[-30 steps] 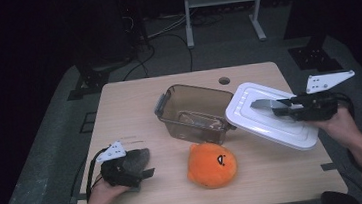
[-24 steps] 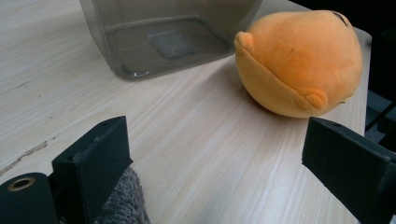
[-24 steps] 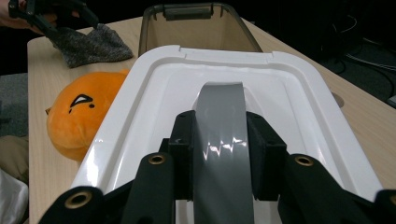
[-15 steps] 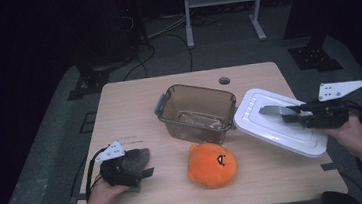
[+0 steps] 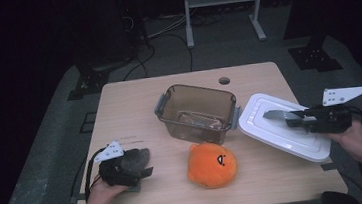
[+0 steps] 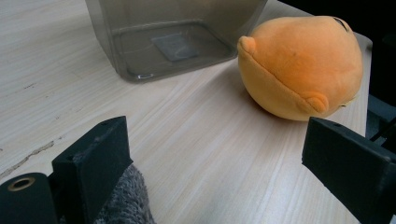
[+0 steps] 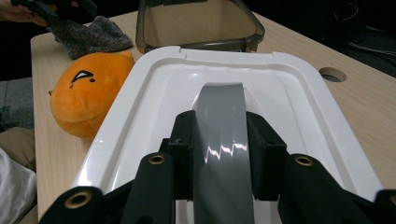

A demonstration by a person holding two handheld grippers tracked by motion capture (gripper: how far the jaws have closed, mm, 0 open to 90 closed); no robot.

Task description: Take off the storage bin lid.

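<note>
High view: right gripper (image 5: 291,117) is clamped on grey handle (image 5: 276,115) of white lid (image 5: 272,133), beside brown container (image 5: 197,113). Left gripper (image 5: 140,166) rests at table (image 5: 134,106) edge.

Left gripper view: jaws apart, nothing between; orange plush (image 6: 301,65) cut off at right.

Right gripper view: jaws hide lid's near rim.

On the worktop (image 5: 134,111) the container (image 5: 197,111) stands mid-table, the plush toy (image 5: 212,164) just before it. The lid (image 5: 283,130) lies right of both; a cloth (image 5: 135,158) lies far left.
</note>
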